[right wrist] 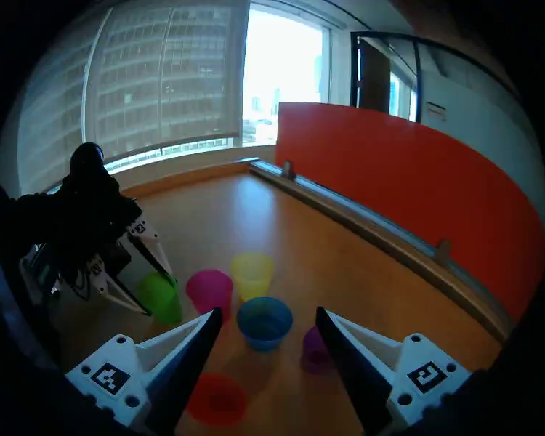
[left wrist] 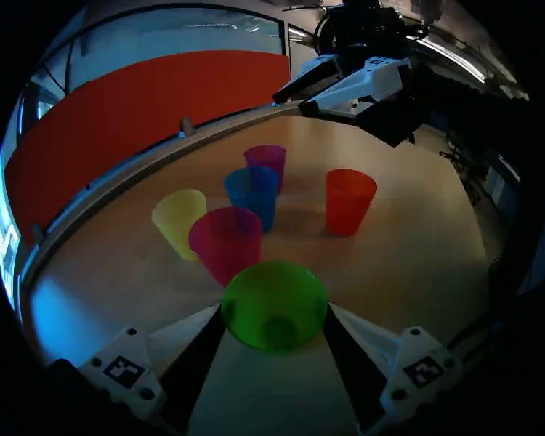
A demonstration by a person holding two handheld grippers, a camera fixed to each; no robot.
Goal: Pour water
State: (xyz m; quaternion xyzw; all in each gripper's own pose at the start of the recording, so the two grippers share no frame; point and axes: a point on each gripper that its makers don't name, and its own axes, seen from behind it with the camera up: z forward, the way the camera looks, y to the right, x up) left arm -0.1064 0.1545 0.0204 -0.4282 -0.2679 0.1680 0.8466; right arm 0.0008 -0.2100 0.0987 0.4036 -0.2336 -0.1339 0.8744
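Left gripper (left wrist: 274,308) clamps a green cup (left wrist: 272,291) between both fingers, the cup's open mouth facing the camera, low over a pale wooden table (left wrist: 418,247); whether it holds water cannot be told. Just beyond stand a pink cup (left wrist: 227,243) and a yellow cup (left wrist: 178,218) side by side. Farther on is a blue cup (left wrist: 253,192) with a purple cup (left wrist: 266,160) behind it, and a red cup (left wrist: 349,200) stands apart to the right. Right gripper (right wrist: 267,311) hangs above the group, jaws wide apart. An orange-red partition (right wrist: 418,182) lines one long edge of the table. At the room's far end, tall windows (right wrist: 163,80) with blinds face a high-rise.
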